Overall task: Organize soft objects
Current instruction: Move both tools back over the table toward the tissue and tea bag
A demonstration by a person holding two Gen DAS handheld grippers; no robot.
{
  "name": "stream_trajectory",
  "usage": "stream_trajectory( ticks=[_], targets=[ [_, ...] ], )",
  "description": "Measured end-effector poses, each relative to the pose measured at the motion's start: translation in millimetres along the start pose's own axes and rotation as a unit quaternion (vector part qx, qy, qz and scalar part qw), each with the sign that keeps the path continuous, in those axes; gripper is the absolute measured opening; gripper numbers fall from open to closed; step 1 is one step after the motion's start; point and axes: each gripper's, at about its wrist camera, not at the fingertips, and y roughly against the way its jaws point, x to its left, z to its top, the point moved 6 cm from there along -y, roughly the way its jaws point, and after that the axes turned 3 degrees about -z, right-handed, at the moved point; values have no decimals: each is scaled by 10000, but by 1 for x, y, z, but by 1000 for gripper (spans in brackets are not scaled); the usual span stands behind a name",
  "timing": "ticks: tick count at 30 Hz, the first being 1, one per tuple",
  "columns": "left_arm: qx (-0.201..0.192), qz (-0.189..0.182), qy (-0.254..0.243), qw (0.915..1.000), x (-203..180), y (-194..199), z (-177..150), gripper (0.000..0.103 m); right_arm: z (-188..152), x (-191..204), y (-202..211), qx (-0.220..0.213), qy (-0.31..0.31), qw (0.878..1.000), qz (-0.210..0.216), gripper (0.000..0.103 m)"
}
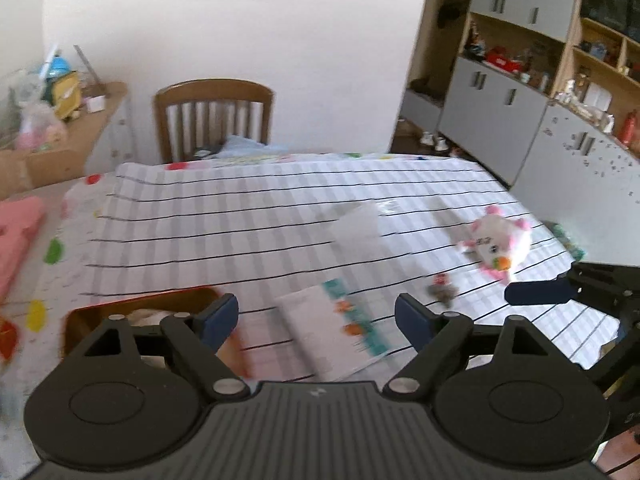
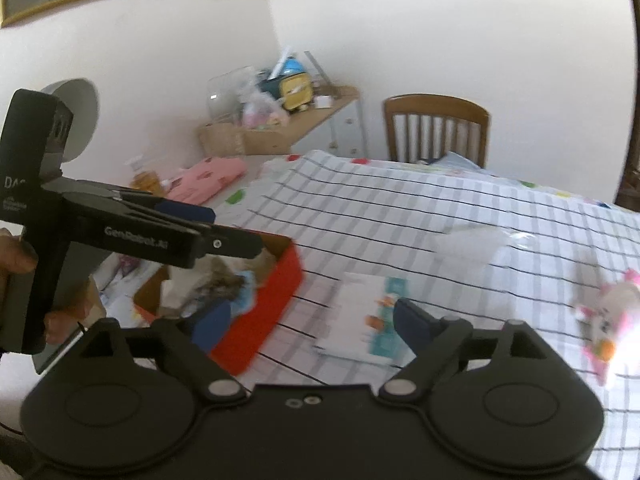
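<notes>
The pink-and-white plush toy (image 1: 500,240) lies on its side on the checked tablecloth (image 1: 240,208), well apart from the red box (image 2: 276,292) that already holds a jumble of soft things, so fetching it looks like the step in hand. Between toy and box lie a printed leaflet (image 1: 336,332) and a crumpled clear plastic bag (image 1: 356,224), with a small dark scrap (image 1: 442,290) just beside the leaflet. The right gripper (image 2: 308,320) stands wide open with nothing between its pads, and the left gripper (image 1: 316,316) is likewise spread wide and empty, hovering near the box's edge. The right one is nearer the toy, so it is the natural one to reach across. To do this well, I would bring it down over the plush's body rather than a thin ear or foot, since a soft toy squashes and can slip out of a shallow pinch; close firmly on the bulk. Lift clear of the leaflet and bag so neither drags along, then carry it over the box and let go low, where the contents leave room. The pictures are blurred, so finer detail on the toy cannot be told.
</notes>
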Motion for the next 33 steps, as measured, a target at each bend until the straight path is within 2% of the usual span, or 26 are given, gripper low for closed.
stream_trajectory(
  ticks=[3, 5, 7, 10, 14, 23, 30, 33],
  targets=[
    [-52, -226, -8, 9997, -24, -17, 8, 87, -7, -28, 9, -2, -113, 9999, -119, 91],
    [-96, -284, -8, 9996, -37, -28, 14, 97, -10, -43, 13, -12, -182, 9996, -207, 92],
    [-119, -399, 47, 9991, -48, -40, 19, 102, -14, -60, 17, -13, -272, 9993, -256, 92],
    [-121, -502, 119, 9986, -63, -60, 28, 102, -20, -82, 19, -6, -347, 9987, -380, 92],
    [-133, -423, -104, 9990, -76, -90, 43, 102, -27, -108, 16, 44, -452, 9975, -537, 92],
    [127, -335, -427, 9984, -77, -170, 72, 102, -32, -146, -10, 193, -618, 9945, -818, 92],
    [373, -250, -600, 9972, -68, -227, 75, 102, -32, -161, -43, 405, -685, 9925, -931, 90],
    [485, -82, -659, 9966, -62, -252, 73, 102, -35, -166, -60, 548, -703, 9913, -971, 86]
  ],
)
